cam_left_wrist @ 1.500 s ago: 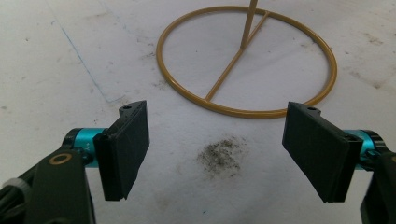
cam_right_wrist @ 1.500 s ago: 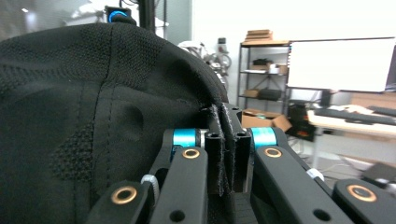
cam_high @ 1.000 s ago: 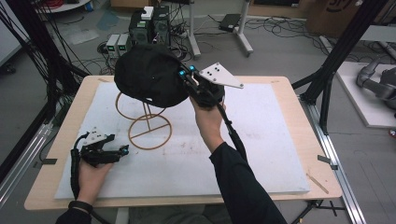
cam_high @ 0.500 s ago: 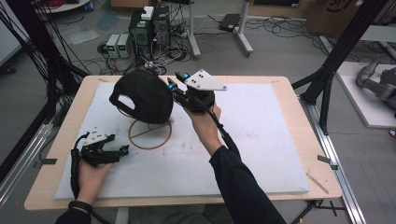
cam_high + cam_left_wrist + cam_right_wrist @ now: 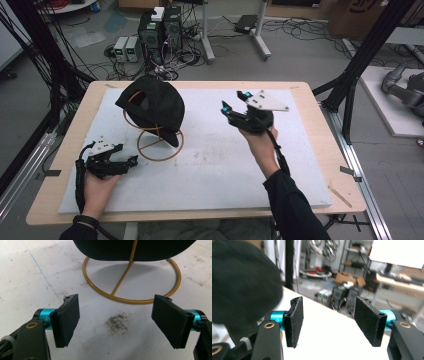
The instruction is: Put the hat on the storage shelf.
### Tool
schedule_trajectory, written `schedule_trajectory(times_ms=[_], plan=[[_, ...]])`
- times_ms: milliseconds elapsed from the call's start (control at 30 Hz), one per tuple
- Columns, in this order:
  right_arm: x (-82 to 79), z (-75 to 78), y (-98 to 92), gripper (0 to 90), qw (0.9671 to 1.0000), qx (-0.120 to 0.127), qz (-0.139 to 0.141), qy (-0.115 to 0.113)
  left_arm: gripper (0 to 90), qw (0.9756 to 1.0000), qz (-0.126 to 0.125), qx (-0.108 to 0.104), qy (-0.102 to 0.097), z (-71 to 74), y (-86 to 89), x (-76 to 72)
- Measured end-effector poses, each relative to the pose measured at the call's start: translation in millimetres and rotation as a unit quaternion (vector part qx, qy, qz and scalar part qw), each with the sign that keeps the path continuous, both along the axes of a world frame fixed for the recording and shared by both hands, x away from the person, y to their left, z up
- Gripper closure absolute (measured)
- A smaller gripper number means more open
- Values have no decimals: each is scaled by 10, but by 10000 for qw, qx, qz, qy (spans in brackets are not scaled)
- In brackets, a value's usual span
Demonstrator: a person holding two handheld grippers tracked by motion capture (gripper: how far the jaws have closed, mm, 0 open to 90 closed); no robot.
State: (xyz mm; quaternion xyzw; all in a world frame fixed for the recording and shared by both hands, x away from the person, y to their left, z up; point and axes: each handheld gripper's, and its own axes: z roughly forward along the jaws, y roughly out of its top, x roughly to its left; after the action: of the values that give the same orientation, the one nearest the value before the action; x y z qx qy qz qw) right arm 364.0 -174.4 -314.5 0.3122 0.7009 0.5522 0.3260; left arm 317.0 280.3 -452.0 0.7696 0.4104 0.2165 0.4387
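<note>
Cap (image 5: 152, 107) sits on the wire stand (image 5: 159, 143), toward the table's (image 5: 210, 84) far-left corner, on the white mat (image 5: 300, 170). It's tilted: crown faces the far-left corner, brim droops toward the near edge and hangs over the stand's base ring. Upper ring shows through the cap's back opening, so it's hooked on, not just balanced, I'd say.

Right gripper (image 5: 234, 106) is held up off the mat, right of the cap and clear of it, jaws wide apart, nothing between them. In the right gripper view the pads (image 5: 295, 320) are bare, w/ the cap's dark blur (image 5: 242, 282) off to one side. Left gripper (image 5: 131, 161) lies low by the near-left corner, just beside the base ring, jaws also spread wide, empty; in the left gripper view the ring (image 5: 130, 282) and cap underside (image 5: 135, 250) are straight ahead.

Step in hand looks like letting go and backing off. To do it well, imo:
- pull the right one straight back toward the right edge, jaws kept wide, so no pad snags fabric
- don't sweep across the brim; a light knock could tip the cap off
- keep the left one off the ring; stand looks light, prob slides easily
- if the cap looks lopsided, nudge the brim, not the crown
</note>
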Motion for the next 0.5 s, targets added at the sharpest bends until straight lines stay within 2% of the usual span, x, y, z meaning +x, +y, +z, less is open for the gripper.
schedule_trajectory(times_ms=[67,233,300,400,500], plan=[[-10,-116,-232,373,9999,32,-111,123,228,10000,6,4,3,0,-3,0],[-69,-349,-634,324,9987,183,-327,331,227,10000,33,14,13,-1,-4,4],[-100,-463,-771,318,9983,147,-420,388,227,10000,29,21,16,-2,-4,5],[-134,-625,-910,310,9972,126,-536,507,226,10000,43,4,11,-2,-4,3],[-145,-779,-994,302,9963,-16,-582,638,226,10000,31,9,8,-1,-4,2]])
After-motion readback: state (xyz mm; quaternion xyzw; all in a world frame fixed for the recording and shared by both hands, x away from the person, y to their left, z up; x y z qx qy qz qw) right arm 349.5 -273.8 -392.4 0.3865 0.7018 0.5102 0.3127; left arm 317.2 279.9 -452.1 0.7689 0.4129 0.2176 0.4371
